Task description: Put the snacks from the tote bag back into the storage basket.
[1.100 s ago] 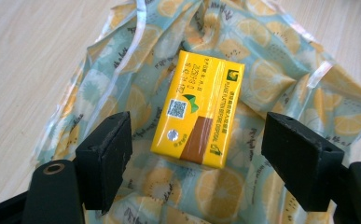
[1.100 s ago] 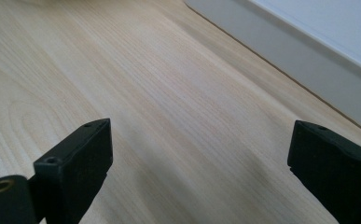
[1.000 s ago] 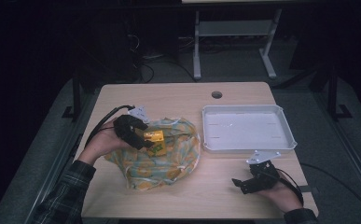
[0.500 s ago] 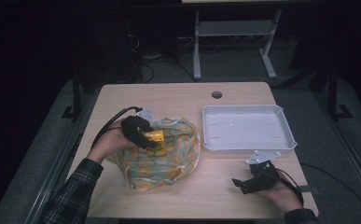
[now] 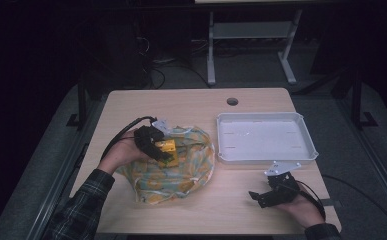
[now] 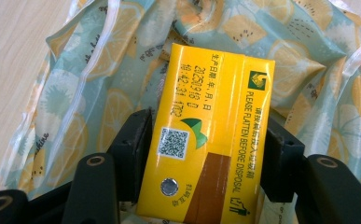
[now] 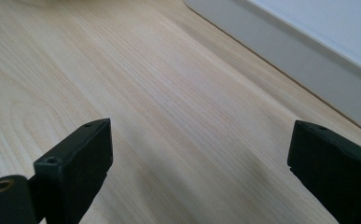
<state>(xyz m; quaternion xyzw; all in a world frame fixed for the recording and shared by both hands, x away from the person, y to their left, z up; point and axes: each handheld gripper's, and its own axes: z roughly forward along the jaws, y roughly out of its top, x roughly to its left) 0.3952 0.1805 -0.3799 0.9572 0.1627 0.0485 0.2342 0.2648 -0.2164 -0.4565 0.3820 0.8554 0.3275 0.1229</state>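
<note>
Left gripper (image 5: 167,150): over the left half of the table, held in the person's left hand (image 5: 117,156); its jaws have just been closing and now pinch the yellow carton on both long sides, seen close in the left gripper view (image 6: 206,163).
Yellow carton (image 6: 211,135): a flat drink box with a QR code, printed date and a foil straw spot; it sits between the jaws just above the patterned bag, in the high view at the bag's upper left part (image 5: 168,147).
Patterned bag (image 5: 173,167): pale blue plastic with lemon slices, crumpled, lying on the left-centre of the table; its folds spread under and around the carton (image 6: 99,88).
Right gripper (image 5: 266,196): resting low near the table's front right edge in the person's right hand (image 5: 301,205); jaws spread wide with only bare wood between them (image 7: 197,154).
White tray (image 5: 221,142): shallow, on the right half of the table, just right of the bag and just behind the right gripper; its wall shows at the upper right of the right gripper view (image 7: 308,60).
Table (image 5: 181,105): light wood; bare wood runs along the back, around a round cable hole (image 5: 232,101), and along the front between the two hands.
In the way: the bag's raised folds crowd the carton on all sides; the tray wall stands between the right gripper and the back edge.
Around: dark floor, and a metal stand (image 5: 251,45) behind the table, well apart.
</note>
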